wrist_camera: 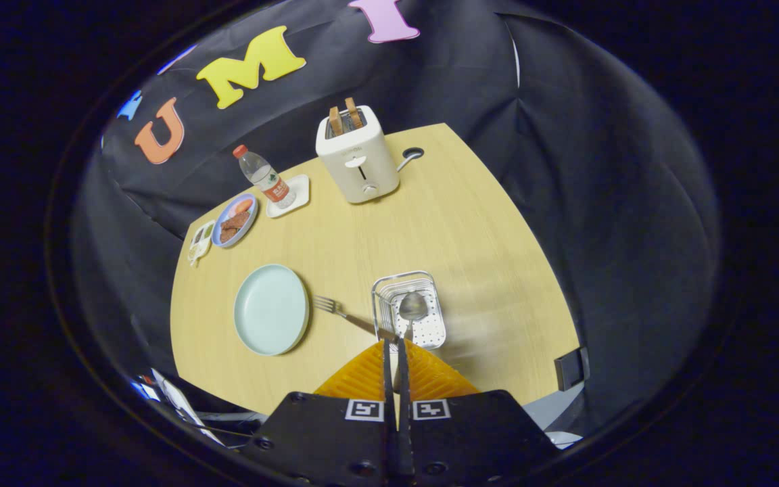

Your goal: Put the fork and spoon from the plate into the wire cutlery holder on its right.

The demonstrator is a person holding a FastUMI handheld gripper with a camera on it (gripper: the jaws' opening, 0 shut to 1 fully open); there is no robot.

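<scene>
My table (470, 223) is pale wood-grain; the plate (271, 309) mint green; fork (342, 312), spoon (412, 308) and wire cutlery holder (423, 279) silver; the toaster (357, 161) cream with brown toast (345, 116); the bottle (264, 176) red-capped.

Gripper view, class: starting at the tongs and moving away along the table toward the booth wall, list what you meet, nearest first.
Tongs closed on the spoon handle → wire cutlery holder just ahead, spoon bowl over it → toaster with two slices, far beyond.
</scene>
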